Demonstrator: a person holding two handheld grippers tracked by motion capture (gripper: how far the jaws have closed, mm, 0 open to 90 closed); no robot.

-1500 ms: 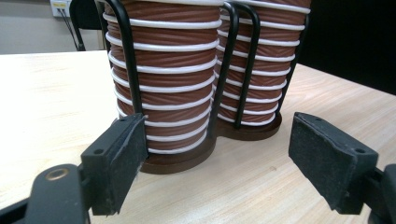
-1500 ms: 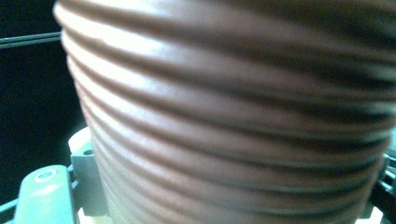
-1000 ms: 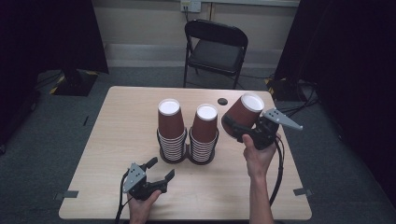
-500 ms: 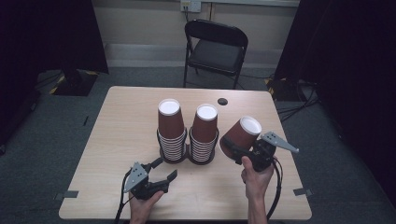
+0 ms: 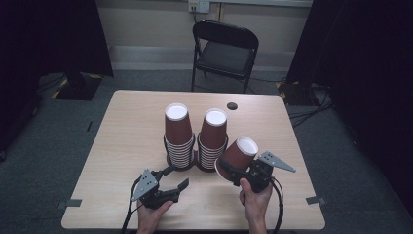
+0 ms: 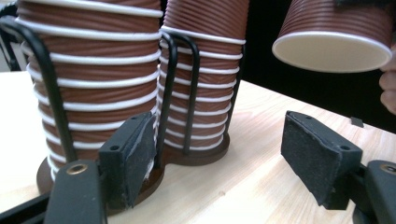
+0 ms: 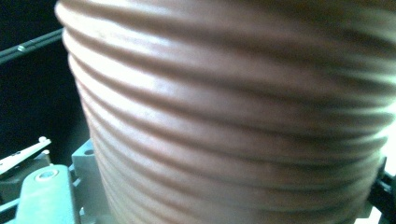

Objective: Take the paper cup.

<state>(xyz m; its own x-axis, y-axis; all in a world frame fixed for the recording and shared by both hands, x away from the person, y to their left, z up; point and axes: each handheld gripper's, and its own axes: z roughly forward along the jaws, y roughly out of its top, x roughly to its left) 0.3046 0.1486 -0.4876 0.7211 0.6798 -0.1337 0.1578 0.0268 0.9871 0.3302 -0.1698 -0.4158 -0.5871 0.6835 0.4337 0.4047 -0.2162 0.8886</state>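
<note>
Over on the left, the left gripper sits low on the table, held from below by the person's left hand. Its jaws are spread wide with nothing between them, and they point up toward the cup stacks. In the left gripper view you can see the left pad sitting just beside the base of the left stack, though it's hard to tell whether it's actually touching.

Moving right, the two stacks stand upside down side by side in a black wire rack near the middle of the table; the right stack is a bit shorter. Behind them there's a small dark disc on the table, and a folding chair past the far edge.

Then on the right, the right gripper is pinching a single brown cup, tilted, bottom up and leaning away, just beside the right stack and lifted off the table. In the right gripper view the ribbed cup wall is right up against the camera.
</note>
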